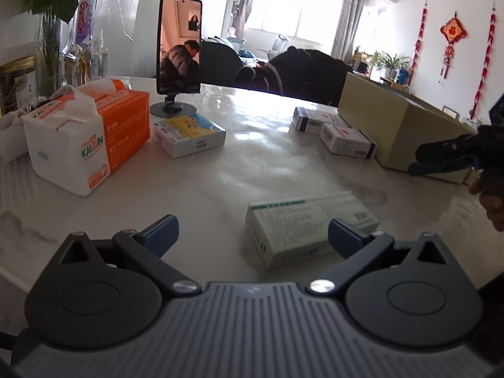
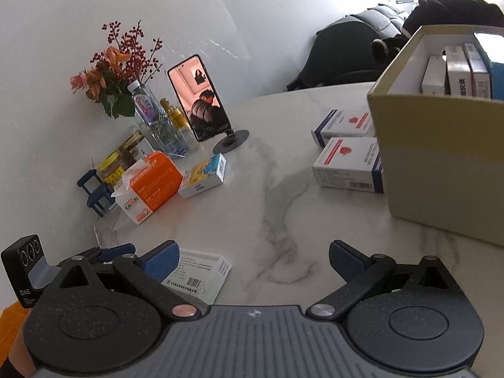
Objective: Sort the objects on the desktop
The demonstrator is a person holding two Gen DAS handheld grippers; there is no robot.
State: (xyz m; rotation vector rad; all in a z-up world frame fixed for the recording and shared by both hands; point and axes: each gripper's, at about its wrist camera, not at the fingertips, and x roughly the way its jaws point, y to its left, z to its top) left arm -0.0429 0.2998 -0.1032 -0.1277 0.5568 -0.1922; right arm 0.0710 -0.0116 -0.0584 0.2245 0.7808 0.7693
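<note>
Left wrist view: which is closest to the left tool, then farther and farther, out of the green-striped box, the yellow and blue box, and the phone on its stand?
1. Green-striped box, just ahead, toward the right finger.
2. Yellow and blue box, mid-table, left.
3. Phone, far back, left.

The left wrist view sits low over the marble table [image 1: 239,163], facing forward between its spread fingers [image 1: 162,231] toward the windows. The right wrist view sits higher, looking down past its own fingers [image 2: 345,260] toward the wall. Both views share the phone on its stand [image 1: 179,45], the tissue pack [image 1: 91,138], the green-striped box [image 1: 302,220] and the cardboard box [image 2: 441,157]
</note>
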